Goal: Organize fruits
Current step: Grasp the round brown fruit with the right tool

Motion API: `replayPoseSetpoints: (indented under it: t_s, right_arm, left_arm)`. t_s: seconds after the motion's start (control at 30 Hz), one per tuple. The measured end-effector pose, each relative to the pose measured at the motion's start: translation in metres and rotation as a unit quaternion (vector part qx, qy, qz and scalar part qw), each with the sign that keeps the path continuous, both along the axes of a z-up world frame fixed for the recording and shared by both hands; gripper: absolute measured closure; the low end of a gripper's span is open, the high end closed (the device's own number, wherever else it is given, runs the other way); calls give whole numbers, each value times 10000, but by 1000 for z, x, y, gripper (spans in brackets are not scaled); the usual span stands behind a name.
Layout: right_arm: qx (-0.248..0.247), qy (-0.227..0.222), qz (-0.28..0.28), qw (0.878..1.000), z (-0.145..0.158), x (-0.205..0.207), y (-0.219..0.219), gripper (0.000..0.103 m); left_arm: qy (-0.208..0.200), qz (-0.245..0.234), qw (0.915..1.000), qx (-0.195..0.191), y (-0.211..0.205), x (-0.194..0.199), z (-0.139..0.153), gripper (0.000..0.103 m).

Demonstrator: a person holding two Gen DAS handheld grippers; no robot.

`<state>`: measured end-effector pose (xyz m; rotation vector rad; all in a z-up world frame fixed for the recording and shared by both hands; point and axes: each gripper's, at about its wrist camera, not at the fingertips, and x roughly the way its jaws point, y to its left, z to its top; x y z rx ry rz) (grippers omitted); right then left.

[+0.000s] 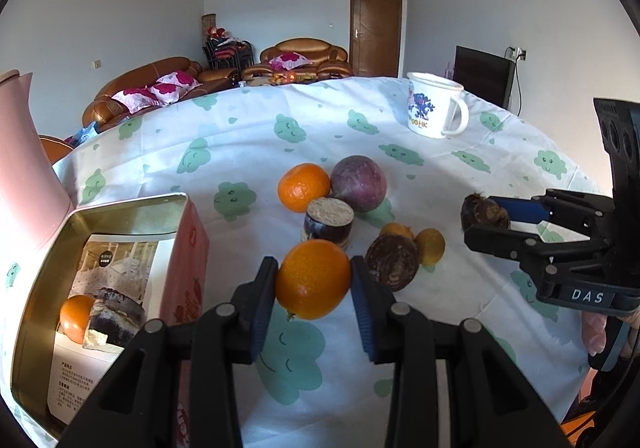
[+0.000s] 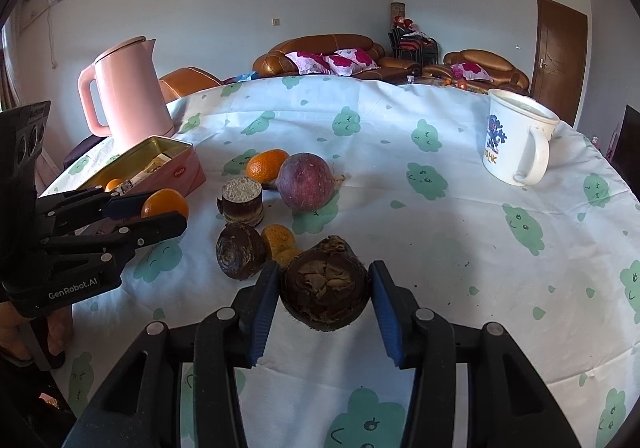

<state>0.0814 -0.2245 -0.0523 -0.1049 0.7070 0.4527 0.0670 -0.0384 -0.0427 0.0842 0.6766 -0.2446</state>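
Left gripper clamped on an orange, lifted beside the pink tin; right gripper pinches a dark brown corm above the tablecloth.

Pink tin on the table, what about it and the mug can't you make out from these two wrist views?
- Pink tin: in the left wrist view the left gripper, shut on an orange, covers its near corner.
- Leaflet inside: print too small to read.
- Mug: its rim hides the contents in both views.
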Motion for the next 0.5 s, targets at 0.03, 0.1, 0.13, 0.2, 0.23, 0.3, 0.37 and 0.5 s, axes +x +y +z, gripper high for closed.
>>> replayPoseSetpoints:
  t_s: [0.03, 0.1, 0.13, 0.2, 0.23, 0.3, 0.37, 0.5]
  right_arm:
    - [6, -21, 2, 10000, 1, -1, 0, 55]
    - [15, -61, 3, 10000, 1, -2, 0, 55]
    - [21, -78, 7, 10000, 2, -3, 0, 55]
    - [30, -113, 3, 9999, 2, -4, -1, 55]
    - [35, -128, 6, 9999, 3, -4, -1, 55]
    - [43, -160, 6, 9999, 3, -5, -1, 55]
    - [47, -208, 2, 9998, 4, -6, -2, 55]
    - [60, -333, 4, 9994, 7, -10, -2, 55]
  left_arm:
    - [-27, 0, 10000, -6, 0, -1, 1, 65]
    - [-91, 18, 10000, -6, 0, -3, 2, 65]
    - [-124, 37, 9999, -2, 1, -4, 2, 65]
    - [-173, 41, 9998, -7, 1, -6, 4, 65]
    - [-200, 55, 9998, -9, 1, -6, 4, 65]
    - [-250, 79, 9997, -27, 2, -8, 5, 65]
    - [-301, 103, 9995, -49, 3, -10, 6, 65]
    - [-411, 154, 9990, -84, 5, -13, 8, 65]
